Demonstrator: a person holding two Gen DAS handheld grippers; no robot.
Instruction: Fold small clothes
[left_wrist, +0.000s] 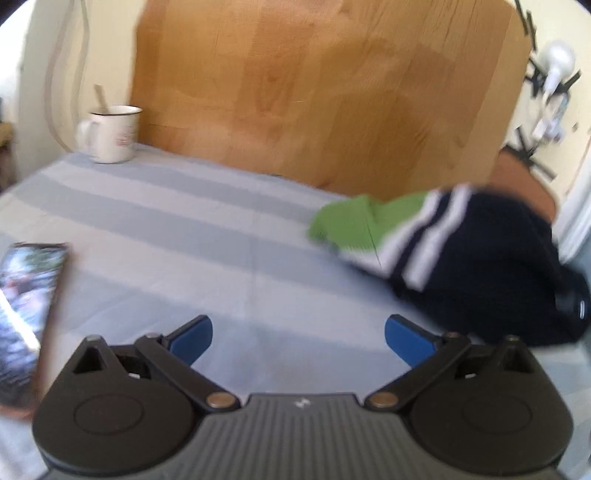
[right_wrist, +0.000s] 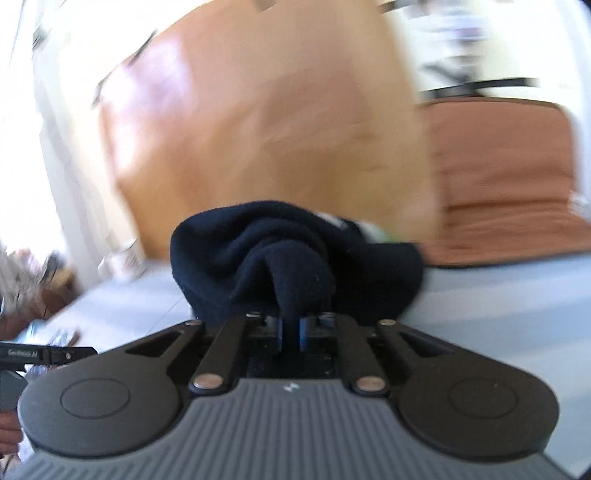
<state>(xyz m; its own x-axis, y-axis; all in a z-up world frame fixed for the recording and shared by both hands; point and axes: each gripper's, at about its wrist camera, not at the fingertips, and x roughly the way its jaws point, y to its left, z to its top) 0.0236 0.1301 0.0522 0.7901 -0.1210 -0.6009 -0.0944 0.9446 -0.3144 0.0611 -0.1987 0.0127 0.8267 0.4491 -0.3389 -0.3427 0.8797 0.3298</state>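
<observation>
A small garment (left_wrist: 461, 258), navy with white stripes and a green part, lies bunched at the right of the striped grey cloth (left_wrist: 166, 229). My left gripper (left_wrist: 298, 334) is open and empty, low over the cloth, left of the garment. My right gripper (right_wrist: 291, 330) is shut on a navy fold of the same garment (right_wrist: 295, 254), which bulges just ahead of the fingers and hides what lies behind it. Both views are blurred by motion.
A white enamel mug (left_wrist: 112, 134) with a stick in it stands at the far left by a wooden board (left_wrist: 325, 92). A phone (left_wrist: 26, 314) lies at the left edge. A brown cushioned seat (right_wrist: 498, 177) is at the right.
</observation>
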